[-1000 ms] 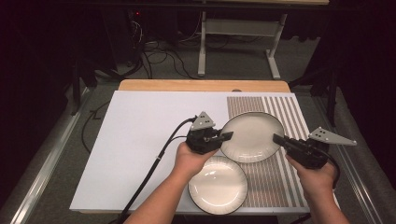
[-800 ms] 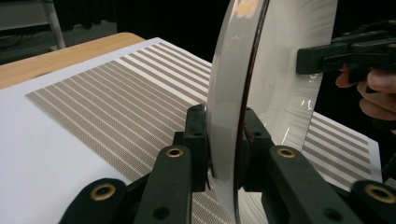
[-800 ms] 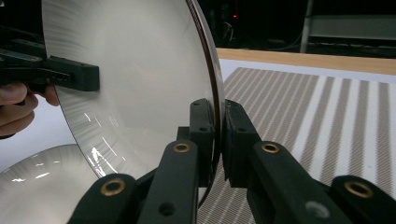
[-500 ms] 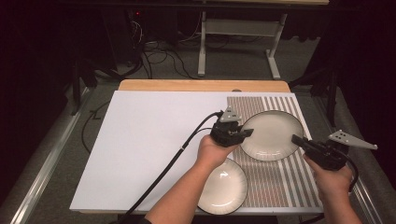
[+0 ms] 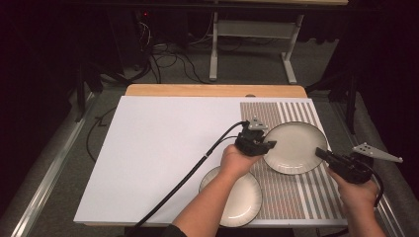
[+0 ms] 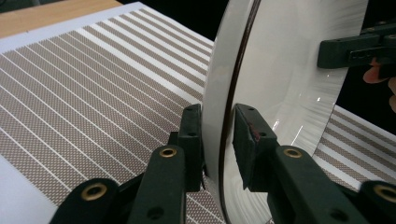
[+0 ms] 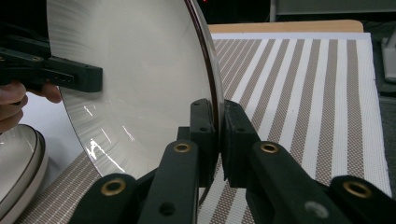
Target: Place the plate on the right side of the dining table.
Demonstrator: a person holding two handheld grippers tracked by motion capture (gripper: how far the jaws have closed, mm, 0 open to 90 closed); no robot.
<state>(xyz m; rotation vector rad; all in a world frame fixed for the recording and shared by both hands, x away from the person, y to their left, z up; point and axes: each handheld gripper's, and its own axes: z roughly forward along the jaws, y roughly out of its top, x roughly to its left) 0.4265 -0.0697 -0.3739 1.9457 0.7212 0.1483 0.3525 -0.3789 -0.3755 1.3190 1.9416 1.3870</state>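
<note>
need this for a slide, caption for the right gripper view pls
Right gripper clamps the rim of a white plate above the striped placemat.

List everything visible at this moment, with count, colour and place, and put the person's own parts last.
held plate: 1, cream with a dark rim, over the striped mat, gripped at opposite edges.
second plate: 1, cream with a dark rim, at the table's near edge, partly under the left forearm.
striped mat: 1, brown and white, right part of the table.
white sheet: 1, white, left and middle of the table.
wooden table: 1, light wood, showing at the far edge.
left gripper: 1, black, its jaws around the held plate's rim and just opening a little.
right gripper: 1, black, shut on the opposite rim.
forearms and hands: 2, entering from the bottom.
</note>
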